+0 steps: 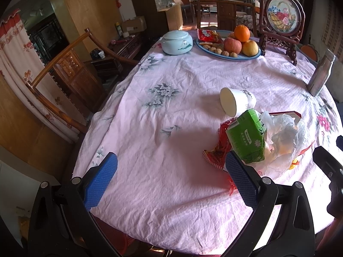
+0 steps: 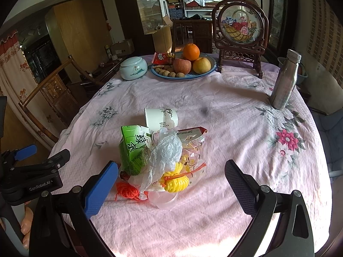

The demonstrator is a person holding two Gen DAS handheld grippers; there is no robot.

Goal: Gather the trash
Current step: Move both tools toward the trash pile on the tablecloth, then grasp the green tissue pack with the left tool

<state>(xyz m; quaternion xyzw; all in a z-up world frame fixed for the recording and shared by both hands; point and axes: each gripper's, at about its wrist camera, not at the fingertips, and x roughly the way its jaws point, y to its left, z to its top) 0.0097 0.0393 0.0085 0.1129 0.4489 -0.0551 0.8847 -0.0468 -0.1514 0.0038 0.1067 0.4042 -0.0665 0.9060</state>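
Note:
A trash pile lies on the pink tablecloth: a green tea carton point(image 1: 246, 137) point(image 2: 135, 147), a tipped white paper cup point(image 1: 235, 101) point(image 2: 160, 117), a crumpled clear plastic bag point(image 1: 283, 137) point(image 2: 167, 152), a red wrapper point(image 1: 220, 147), yellow yarn point(image 2: 175, 180) and orange yarn point(image 2: 127, 190). My left gripper point(image 1: 171, 167) is open and empty, to the left of the pile. My right gripper point(image 2: 171, 171) is open, its fingers either side of the pile's near end, holding nothing.
At the far side stand a pale ceramic jar point(image 1: 176, 42) point(image 2: 133, 67), a fruit plate point(image 1: 231, 55) point(image 2: 184, 76) and a framed embroidery stand point(image 1: 280, 23) point(image 2: 240, 36). A steel bottle point(image 1: 320, 73) point(image 2: 284, 81) stands at right. A wooden chair point(image 1: 64, 79) is left.

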